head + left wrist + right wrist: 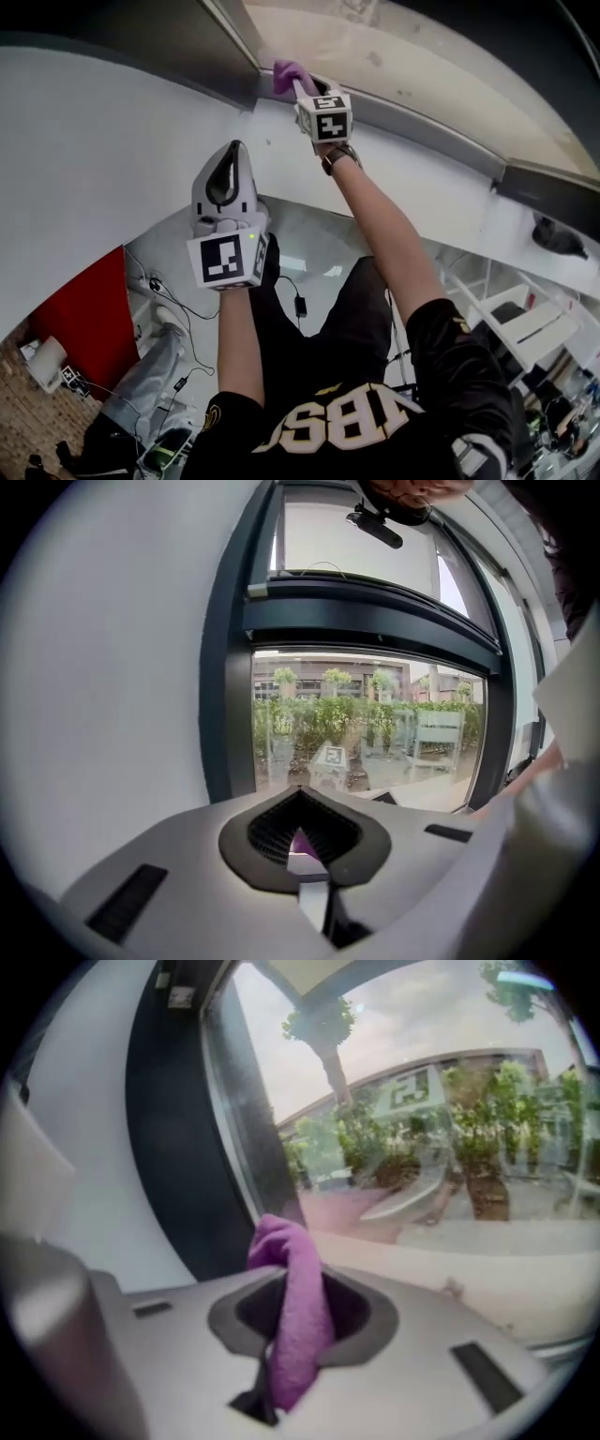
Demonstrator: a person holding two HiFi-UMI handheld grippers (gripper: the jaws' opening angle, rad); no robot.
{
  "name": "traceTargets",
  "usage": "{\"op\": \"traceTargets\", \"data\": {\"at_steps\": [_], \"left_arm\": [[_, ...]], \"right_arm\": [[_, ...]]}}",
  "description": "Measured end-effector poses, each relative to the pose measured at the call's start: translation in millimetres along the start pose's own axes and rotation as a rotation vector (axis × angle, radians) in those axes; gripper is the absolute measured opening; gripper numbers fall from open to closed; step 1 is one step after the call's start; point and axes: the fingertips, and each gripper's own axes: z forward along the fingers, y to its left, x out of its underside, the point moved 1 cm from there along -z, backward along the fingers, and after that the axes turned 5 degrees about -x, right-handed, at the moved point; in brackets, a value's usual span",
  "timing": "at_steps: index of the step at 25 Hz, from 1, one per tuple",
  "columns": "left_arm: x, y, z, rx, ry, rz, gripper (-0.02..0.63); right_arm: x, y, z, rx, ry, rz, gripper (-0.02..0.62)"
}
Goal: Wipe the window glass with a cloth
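A purple cloth (289,73) is bunched in my right gripper (302,86), which is shut on it and raised to the lower left corner of the window glass (422,75), next to the dark frame (234,37). In the right gripper view the cloth (295,1316) sticks up between the jaws of the right gripper (295,1279), close to the glass (422,1129); I cannot tell whether it touches. My left gripper (232,150) hangs lower, in front of the white wall, shut and holding nothing. In the left gripper view the left gripper (302,799) points at the glass (375,724).
The white wall (94,141) lies left of the frame (225,667). A white ledge (441,159) runs below the glass. Far below are a red panel (84,309), cables (178,300) and white shelving (511,319). A dark object (558,239) sits at the right.
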Motion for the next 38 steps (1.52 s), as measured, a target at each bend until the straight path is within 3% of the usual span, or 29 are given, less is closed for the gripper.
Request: {"op": "traceTargets", "data": {"at_steps": [4,10,13,16,22,26,29,31,34,38], "left_arm": [[-4.1,-63.8,16.4,0.066,-0.021,-0.001,0.012],[6.1,-208.2,27.4,0.220,-0.024,-0.029,0.012],[14.6,-274.0,26.5,0.278,-0.013,-0.042,0.011],[17.3,-327.4,29.2,0.339,-0.011,-0.042,0.012],[7.9,-381.4,32.8,0.379,-0.039,-0.024,0.011],[5.5,-372.6,28.4,0.357,-0.015,-0.017,0.012],[15.2,-335.8,24.7,0.314,0.012,0.005,0.012],[21.2,-304.4,25.5,0.286,0.023,0.009,0.011],[24.3,-250.6,26.8,0.229,0.047,0.005,0.012],[37.6,-169.3,29.5,0.147,0.094,-0.022,0.011]], "right_arm": [[28.0,-94.6,-78.0,0.089,0.007,0.033,0.083],[75.4,-235.1,-233.1,0.281,-0.009,0.068,0.083],[94.6,-294.1,-298.9,0.369,-0.046,0.176,0.083],[108.7,-348.4,-366.3,0.512,-0.106,0.273,0.083],[127.1,-410.5,-447.6,0.748,-0.171,0.368,0.083],[146.4,-424.2,-463.9,0.834,-0.161,0.444,0.084],[152.6,-405.1,-445.4,0.813,-0.153,0.489,0.083],[148.9,-371.0,-410.1,0.740,-0.134,0.475,0.083],[139.1,-287.8,-325.7,0.554,-0.083,0.419,0.083],[105.5,-147.0,-184.6,0.237,-0.029,0.276,0.084]]}}
